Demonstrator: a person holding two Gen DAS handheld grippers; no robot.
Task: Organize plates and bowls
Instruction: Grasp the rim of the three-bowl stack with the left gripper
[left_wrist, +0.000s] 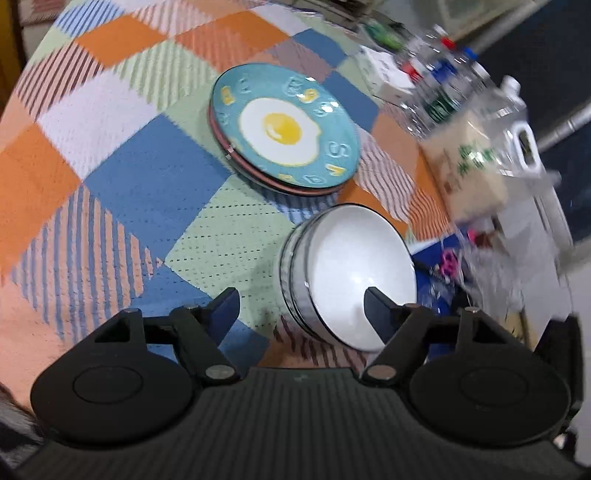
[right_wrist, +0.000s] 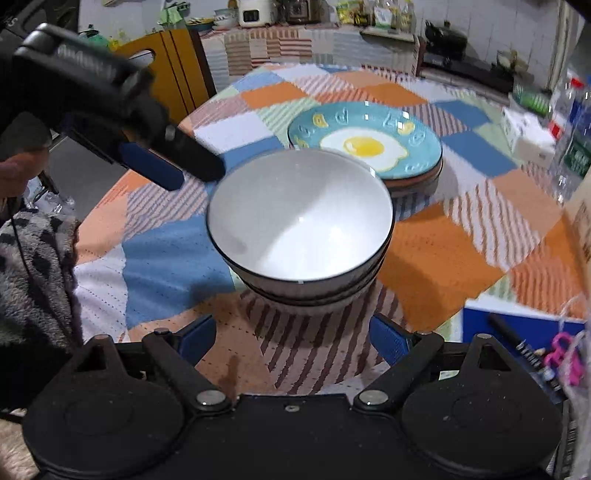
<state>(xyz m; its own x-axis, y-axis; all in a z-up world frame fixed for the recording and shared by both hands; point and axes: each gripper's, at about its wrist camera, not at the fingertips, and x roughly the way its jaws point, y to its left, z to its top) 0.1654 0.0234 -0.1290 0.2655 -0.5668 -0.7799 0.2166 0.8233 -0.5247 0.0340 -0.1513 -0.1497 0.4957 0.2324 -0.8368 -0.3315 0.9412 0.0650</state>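
A stack of white bowls (right_wrist: 299, 221) with dark rims and grey striped sides stands on the patchwork tablecloth (right_wrist: 436, 258). Behind it lies a stack of plates (right_wrist: 365, 147), the top one teal with a fried-egg picture. My left gripper (left_wrist: 301, 302) is open, and its right finger (left_wrist: 376, 306) overlaps the top bowl (left_wrist: 354, 273) without pressing it. In the right wrist view the left gripper (right_wrist: 195, 176) hovers at the bowl's far left rim. My right gripper (right_wrist: 291, 328) is open just in front of the bowls, with nothing between its fingers. The plates (left_wrist: 284, 125) lie beyond the bowls.
Water bottles (left_wrist: 443, 77), a white box (left_wrist: 388, 74) and a cardboard box (left_wrist: 469, 173) crowd the table's right side. A blue board with pink scissors (right_wrist: 561, 354) lies at the near right edge. A yellow chair (right_wrist: 166, 70) stands behind the table. A fleece sleeve (right_wrist: 33, 273) is at left.
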